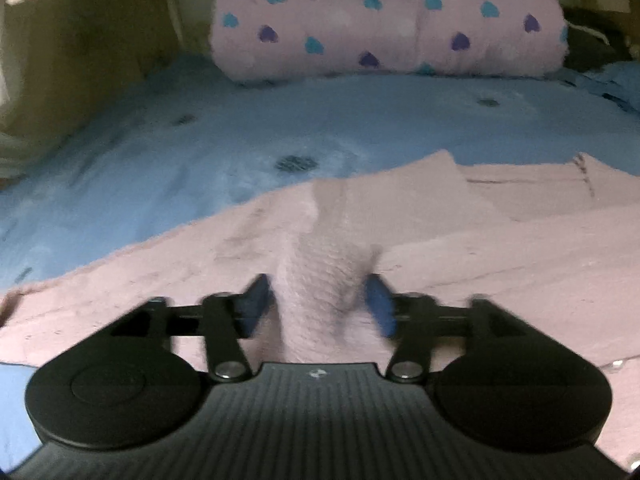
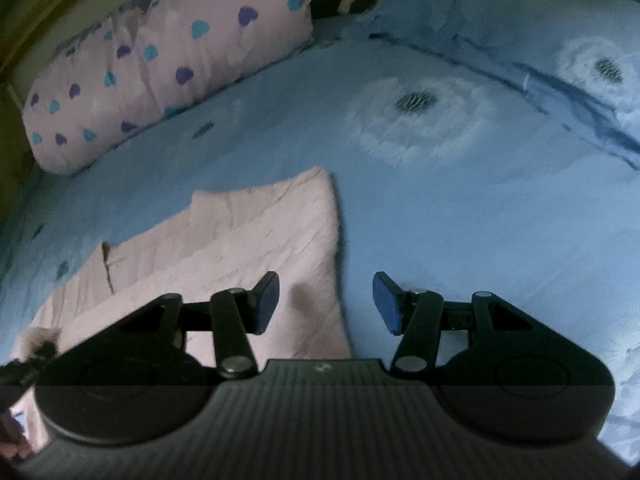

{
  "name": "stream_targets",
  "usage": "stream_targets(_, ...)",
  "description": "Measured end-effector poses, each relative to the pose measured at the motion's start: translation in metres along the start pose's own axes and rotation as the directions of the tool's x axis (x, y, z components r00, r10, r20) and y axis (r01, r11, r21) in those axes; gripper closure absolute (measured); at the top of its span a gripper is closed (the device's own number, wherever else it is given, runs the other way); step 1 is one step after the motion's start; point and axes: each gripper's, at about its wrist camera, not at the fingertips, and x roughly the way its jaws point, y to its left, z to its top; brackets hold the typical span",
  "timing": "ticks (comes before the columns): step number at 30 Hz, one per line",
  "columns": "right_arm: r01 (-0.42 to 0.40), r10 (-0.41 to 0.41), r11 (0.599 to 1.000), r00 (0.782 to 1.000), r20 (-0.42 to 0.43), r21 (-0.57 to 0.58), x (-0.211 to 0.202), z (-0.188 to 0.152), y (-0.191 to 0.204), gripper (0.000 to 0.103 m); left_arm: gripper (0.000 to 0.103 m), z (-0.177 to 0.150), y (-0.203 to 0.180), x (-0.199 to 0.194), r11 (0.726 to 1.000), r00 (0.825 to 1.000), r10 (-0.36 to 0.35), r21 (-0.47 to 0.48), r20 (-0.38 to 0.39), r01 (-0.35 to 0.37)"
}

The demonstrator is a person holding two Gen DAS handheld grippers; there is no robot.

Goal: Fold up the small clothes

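dim, soft blur, fisheye bending at edges

No text, label, brand or number can be read in either view. A small pale mark on each gripper body is too blurred to make out.

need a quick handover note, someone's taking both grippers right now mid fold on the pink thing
Left gripper: a raised ridge of the pale pink knitted garment sits between its fingers, which look closed on it.
Right gripper: open, empty, over the garment's right edge and the blue flower-print bedsheet.
The garment lies on the sheet, part folded, layers overlapping. The pink heart-print rolled blanket is at the back.
Left to do: probably carry the pinched fold over, flatten, finish.
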Motion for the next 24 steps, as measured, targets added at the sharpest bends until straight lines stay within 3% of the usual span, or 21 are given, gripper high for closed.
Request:
stream_targets(4, 0.005, -0.008, 0.998, 0.998, -0.059, -0.061, 0.012, -0.008, 0.01, 0.048, 0.024, 0.003, 0.008, 0.001, 0.999, 1.0, 0.0, 0.046, 0.003, -0.001)
stream_targets(7, -0.022, 0.018, 0.999, 0.994, -0.11, -0.036, 0.024, -0.015, 0.007, 0.048, 0.023, 0.006, 0.015, -0.009, 0.998, 1.0, -0.004, 0.061, 0.023, 0.002)
stream_targets(13, -0.006, 0.003, 0.999, 0.996, -0.091, -0.034, 0.018, -0.018, 0.009, 0.05, 0.017, 0.013, 0.037, -0.035, 0.998, 0.999, -0.011, 0.058, 0.049, 0.008)
stream_targets(18, -0.015, 0.012, 0.999, 0.997, -0.075, -0.043, 0.008, -0.022, 0.012, 0.049, 0.014, 0.014, 0.068, -0.049, 1.0, 1.0, -0.012, -0.027, 0.014, 0.012)
stream_targets(24, -0.063, 0.062, 0.998, 0.998, -0.018, -0.031, -0.016, -0.021, 0.015, 0.049, 0.013, 0.002, 0.107, -0.049, 0.978, 0.995, 0.004, -0.205, -0.105, -0.025)
